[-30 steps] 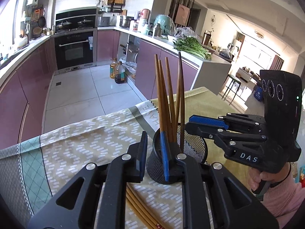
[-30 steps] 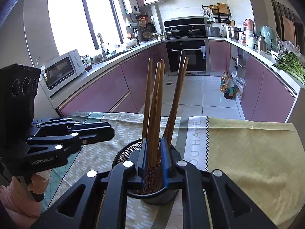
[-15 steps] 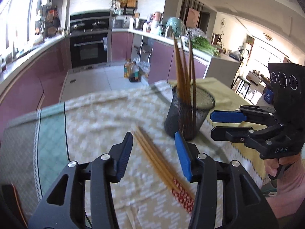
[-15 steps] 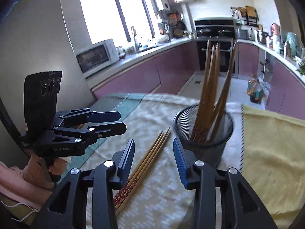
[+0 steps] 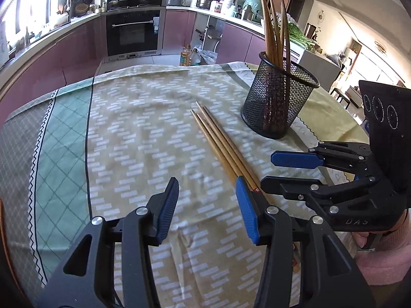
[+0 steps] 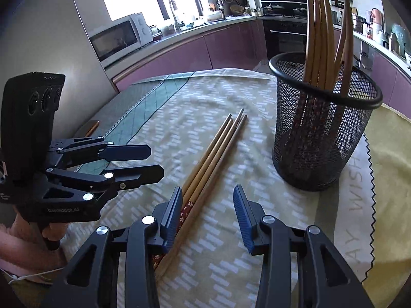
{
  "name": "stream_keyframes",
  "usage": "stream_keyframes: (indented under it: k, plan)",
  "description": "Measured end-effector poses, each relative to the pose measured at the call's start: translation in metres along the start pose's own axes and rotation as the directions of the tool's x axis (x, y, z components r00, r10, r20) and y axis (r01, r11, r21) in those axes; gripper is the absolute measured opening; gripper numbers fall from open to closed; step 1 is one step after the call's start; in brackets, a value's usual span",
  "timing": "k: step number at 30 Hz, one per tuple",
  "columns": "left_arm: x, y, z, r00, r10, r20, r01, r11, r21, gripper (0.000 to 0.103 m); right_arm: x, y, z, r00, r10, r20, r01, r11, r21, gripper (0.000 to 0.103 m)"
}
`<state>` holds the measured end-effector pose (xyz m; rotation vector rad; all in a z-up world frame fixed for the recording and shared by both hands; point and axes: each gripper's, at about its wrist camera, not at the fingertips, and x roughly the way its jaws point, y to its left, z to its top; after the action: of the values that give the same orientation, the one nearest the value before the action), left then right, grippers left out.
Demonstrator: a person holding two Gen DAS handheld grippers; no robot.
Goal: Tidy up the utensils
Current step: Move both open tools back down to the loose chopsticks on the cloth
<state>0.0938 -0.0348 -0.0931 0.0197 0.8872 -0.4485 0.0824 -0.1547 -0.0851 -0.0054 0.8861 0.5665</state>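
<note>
Both claws tilt down over the tabletop, jaws parted and empty: left claw point(image 5: 206, 205), marked "GenRobot.AI"; right claw point(image 6: 208, 209), marked "DAS". Loose chopsticks point(image 6: 213, 154) lie mid-cloth between them. Beyond, the mesh holder point(image 6: 322, 138) stands upright holding chopsticks, beside cloth lettering "WISH".

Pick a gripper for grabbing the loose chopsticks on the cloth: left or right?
Right, probably. The loose chopsticks run up between the right gripper jaws, beside the left-hand one, both open and empty. In the left wrist view they lie outside the left gripper, beyond its right-hand jaw.
</note>
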Motion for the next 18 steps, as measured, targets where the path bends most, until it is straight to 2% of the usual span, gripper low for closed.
stream_keyframes:
  k: [18]
  plan:
    - [0.007,-0.007,0.001,1.0,-0.021,-0.016,0.021,1.0,0.008,0.046,0.009,-0.004,0.0,0.998,-0.049,-0.028,0.049,0.999,0.005,0.033]
